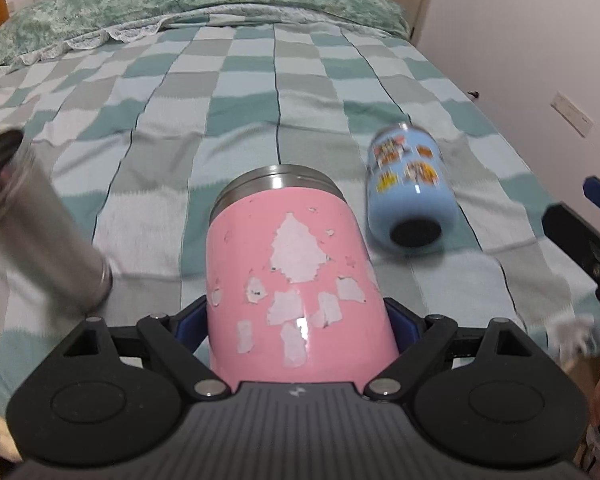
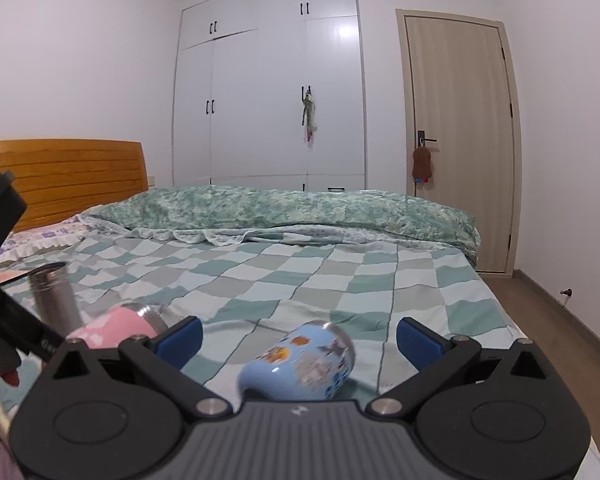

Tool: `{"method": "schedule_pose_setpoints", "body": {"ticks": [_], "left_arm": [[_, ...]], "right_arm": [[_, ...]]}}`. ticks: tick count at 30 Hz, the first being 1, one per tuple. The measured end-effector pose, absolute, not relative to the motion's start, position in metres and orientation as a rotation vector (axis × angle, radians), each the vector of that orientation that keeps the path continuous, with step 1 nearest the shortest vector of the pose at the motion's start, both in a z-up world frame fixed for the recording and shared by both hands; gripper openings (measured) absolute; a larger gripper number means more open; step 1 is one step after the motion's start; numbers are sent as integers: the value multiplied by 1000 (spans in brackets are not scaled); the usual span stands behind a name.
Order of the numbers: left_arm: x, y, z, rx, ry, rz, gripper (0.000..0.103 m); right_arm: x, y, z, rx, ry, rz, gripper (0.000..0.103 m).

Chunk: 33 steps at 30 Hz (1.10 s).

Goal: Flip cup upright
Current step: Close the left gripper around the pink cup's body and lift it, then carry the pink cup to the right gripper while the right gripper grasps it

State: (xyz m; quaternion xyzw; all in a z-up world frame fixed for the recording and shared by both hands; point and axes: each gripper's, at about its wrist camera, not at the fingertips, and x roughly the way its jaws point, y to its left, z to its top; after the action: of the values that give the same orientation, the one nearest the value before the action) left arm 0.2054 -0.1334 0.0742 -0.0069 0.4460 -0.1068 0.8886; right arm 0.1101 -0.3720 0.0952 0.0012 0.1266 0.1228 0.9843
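Where checkered bedspread (image 2: 340, 280) meets wardrobe (image 2: 268, 92), left claw (image 1: 300, 324) clamping pink cup (image 1: 296, 280), right claw (image 2: 298, 340) spread wide, empty.

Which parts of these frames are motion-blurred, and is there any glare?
Left wrist view: blue cup and steel cup smeared, the pink cup in the left gripper sharp, with a small glint low on it. Right wrist view: blue cup blurred between the open right gripper, wardrobe sharp, soft glare on one door.

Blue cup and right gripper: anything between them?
Nothing: in the right wrist view the blue cup lies between the open right gripper fingers, only checked blanket beneath.
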Motion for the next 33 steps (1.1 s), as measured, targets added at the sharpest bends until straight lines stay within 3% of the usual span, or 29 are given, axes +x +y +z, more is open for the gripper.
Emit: {"method": "schedule_pose_setpoints", "body": {"ticks": [18,19,21,33], "left_arm": [[196,-106,29,-16,883,-245,90],[197,-105,29,-24,891,-254,91],[197,-102,26,-27,919,-271,103],[148,-41,81,-44,694,-305,103]], "right_arm": [[71,-325,65,2,392,213,103],[72,-324,64,2,396,213,103],[74,-321,64,-4,404,209,103],[69,-290,86,-33,375,221,103]]}}
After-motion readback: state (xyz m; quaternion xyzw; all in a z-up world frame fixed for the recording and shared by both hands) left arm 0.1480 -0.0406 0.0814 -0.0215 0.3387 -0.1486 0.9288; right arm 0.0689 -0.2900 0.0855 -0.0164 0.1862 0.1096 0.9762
